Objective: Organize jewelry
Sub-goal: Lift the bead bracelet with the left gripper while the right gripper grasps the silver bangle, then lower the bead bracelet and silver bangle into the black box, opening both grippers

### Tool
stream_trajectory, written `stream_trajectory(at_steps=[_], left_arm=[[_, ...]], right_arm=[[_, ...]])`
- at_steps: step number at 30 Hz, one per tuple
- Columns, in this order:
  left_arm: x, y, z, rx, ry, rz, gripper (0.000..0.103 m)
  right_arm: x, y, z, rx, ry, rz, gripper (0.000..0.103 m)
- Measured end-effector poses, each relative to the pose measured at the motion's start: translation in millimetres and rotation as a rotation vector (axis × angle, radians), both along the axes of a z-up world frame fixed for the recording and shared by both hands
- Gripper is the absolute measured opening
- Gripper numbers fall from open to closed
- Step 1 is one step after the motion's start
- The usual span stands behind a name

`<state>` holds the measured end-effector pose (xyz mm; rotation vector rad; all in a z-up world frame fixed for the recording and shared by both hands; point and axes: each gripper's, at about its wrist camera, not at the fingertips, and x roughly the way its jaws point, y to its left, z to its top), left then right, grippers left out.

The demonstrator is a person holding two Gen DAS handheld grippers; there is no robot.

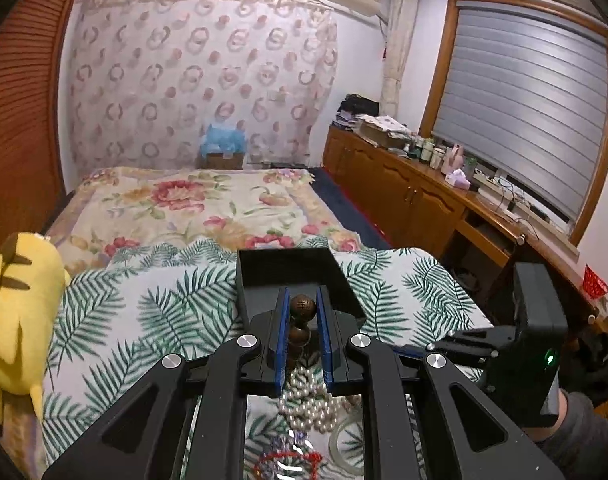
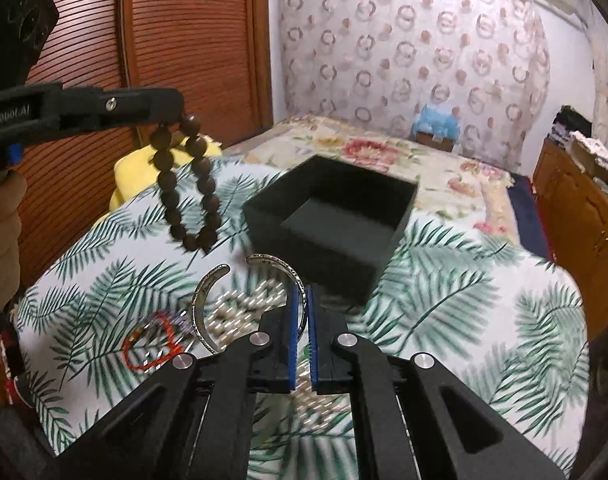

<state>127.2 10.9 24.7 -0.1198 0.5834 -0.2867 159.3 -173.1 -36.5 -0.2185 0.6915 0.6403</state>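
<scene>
**Two bracelets lifted at once, one box waiting**

Both hand-held grippers are loaded. The left hand-held gripper is clamped on one bead of a dark wooden bead bracelet, so the rest of the loop hangs free beneath it, clear of the leaf-print cloth that covers the bed. Gripping a single bead looks like the simplest hold on a strung loop: the cord carries the other beads along.

The right hand-held gripper has its blue pads pressed together on the thin edge of an open silver cuff bangle, which arcs out to the left of the jaws. Pinching the band flat probably keeps the rigid cuff from swivelling.

The single black box, lidless and with nothing visible inside, sits on the cloth just beyond both grippers, slightly to the right of the hanging beads; it is the likely destination for both pieces.

Still lying on the cloth, near the grippers:
- one heap of white pearl strands; the number of strands cannot be told
- one red cord bracelet
- one pale translucent bangle
- something purplish beside the red cord, too blurred to name

One yellow plush toy rests at the cloth's left edge.
</scene>
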Motion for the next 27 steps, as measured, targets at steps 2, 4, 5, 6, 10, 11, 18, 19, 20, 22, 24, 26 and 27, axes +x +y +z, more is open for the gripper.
stream_trajectory(at_steps=[2,4,5,6,10,11,18,19,20,22,24,26,27], left_arm=[[8.8,-2.8,4.3,0.007,-0.005,-0.008,0.012],[19.9,-4.8,7.5,0.01,-0.007,-0.016,0.012],[26.8,-6.5,9.2,0.013,-0.007,-0.02,0.012],[30.7,-8.3,10.3,0.015,-0.007,-0.023,0.012],[56.9,-17.7,11.1,0.026,0.003,-0.043,0.012],[63.0,-19.6,9.9,0.028,0.007,-0.047,0.012],[100.6,-22.9,-23.2,0.021,0.095,-0.055,0.012],[103.6,-21.6,-31.4,0.022,0.116,-0.051,0.012],[104.3,-20.8,-35.9,0.023,0.122,-0.046,0.012],[104.2,-15.8,-44.1,0.025,0.136,-0.034,0.012],[102.0,-8.8,-49.5,0.015,0.148,-0.025,0.013],[97.8,-3.2,-52.8,0.024,0.151,-0.009,0.014],[95.6,-0.8,-53.9,0.03,0.149,-0.002,0.015]], right_arm=[[9.3,-4.0,5.2,-0.002,-0.012,-0.005,0.005],[16.8,-6.6,8.5,-0.007,-0.026,-0.013,0.005],[20.7,-7.5,10.6,-0.008,-0.033,-0.016,0.005],[25.6,-9.8,13.2,-0.007,-0.04,-0.02,0.005],[42.2,-18.7,20.7,0.005,-0.06,-0.038,0.005],[47.3,-21.1,22.2,0.011,-0.063,-0.041,0.005],[81.9,-24.3,21.7,0.002,-0.069,-0.052,0.005],[86.2,-22.8,20.7,-0.001,-0.067,-0.049,0.005],[90.0,-20.7,19.3,-0.003,-0.065,-0.044,0.005],[98.3,-14.0,16.1,-0.014,-0.061,-0.029,0.005],[106.0,-5.1,12.7,-0.027,-0.059,-0.014,0.005],[113.8,4.0,8.4,-0.04,-0.052,-0.005,0.005],[117.5,8.2,6.6,-0.048,-0.049,-0.005,0.005]])
